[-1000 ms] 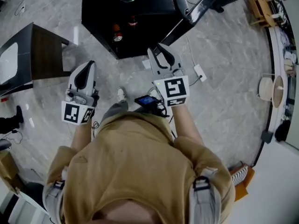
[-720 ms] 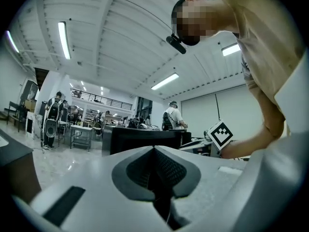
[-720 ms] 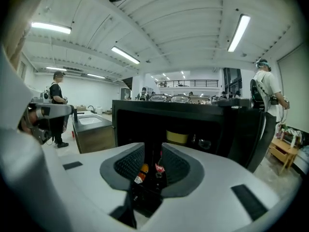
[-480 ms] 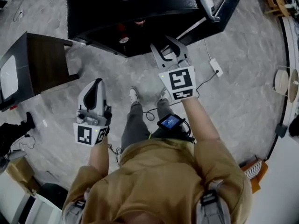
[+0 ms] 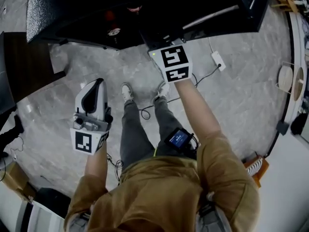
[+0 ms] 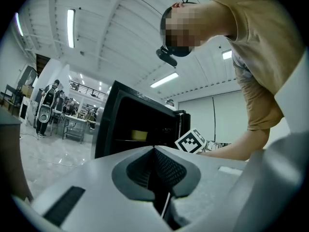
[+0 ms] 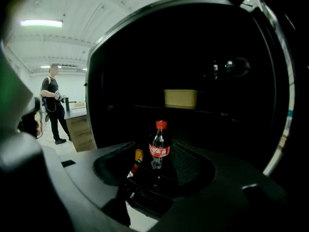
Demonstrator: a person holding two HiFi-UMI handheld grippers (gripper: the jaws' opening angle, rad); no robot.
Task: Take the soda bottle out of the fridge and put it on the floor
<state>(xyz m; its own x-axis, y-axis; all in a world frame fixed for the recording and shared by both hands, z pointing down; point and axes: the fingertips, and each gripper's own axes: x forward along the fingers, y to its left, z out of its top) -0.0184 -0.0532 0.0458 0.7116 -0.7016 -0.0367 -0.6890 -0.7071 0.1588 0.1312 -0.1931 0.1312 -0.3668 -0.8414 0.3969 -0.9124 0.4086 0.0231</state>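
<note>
Inside, soda bottle (image 7: pixel 158 144) upright, fridge (image 5: pixel 87 8) front open.

The head view looks steeply down past the person (image 5: pixel 159 187) onto the floor (image 5: pixel 231 95) and the fridge (image 5: pixel 72 13). The low left gripper view faces that fridge level, from farther back. The right gripper view looks closely into it.

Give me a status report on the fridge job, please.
Right gripper just opening, empty, facing soda bottle. Bottle upright in fridge. Left gripper shut. Nothing blocking.
</note>
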